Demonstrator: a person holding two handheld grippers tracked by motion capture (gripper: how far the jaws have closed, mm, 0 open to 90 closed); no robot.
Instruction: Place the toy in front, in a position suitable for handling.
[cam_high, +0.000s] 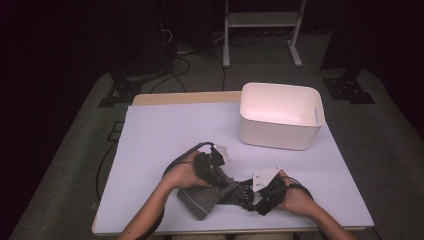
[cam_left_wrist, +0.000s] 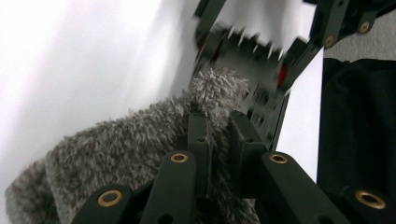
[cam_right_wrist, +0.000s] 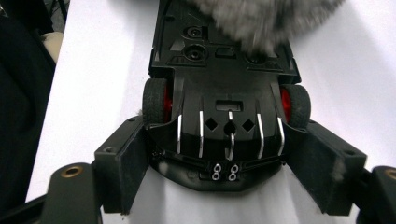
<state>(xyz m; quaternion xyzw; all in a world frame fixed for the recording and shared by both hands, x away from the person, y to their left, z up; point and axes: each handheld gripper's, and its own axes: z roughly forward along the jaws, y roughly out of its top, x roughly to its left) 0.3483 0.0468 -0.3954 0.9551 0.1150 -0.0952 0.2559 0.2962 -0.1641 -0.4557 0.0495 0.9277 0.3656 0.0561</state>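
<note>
White plastic bin sits on the bench. Left tongs pinch a fuzzy grey cloth mid-bench; right tongs clamp a glossy black toy car, belly up.

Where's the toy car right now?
In the high view the black toy car sits near the table's front edge, between the two hands. The right gripper clamps its end, and the grey fuzzy cloth held by the left gripper overlaps its other end.
</note>
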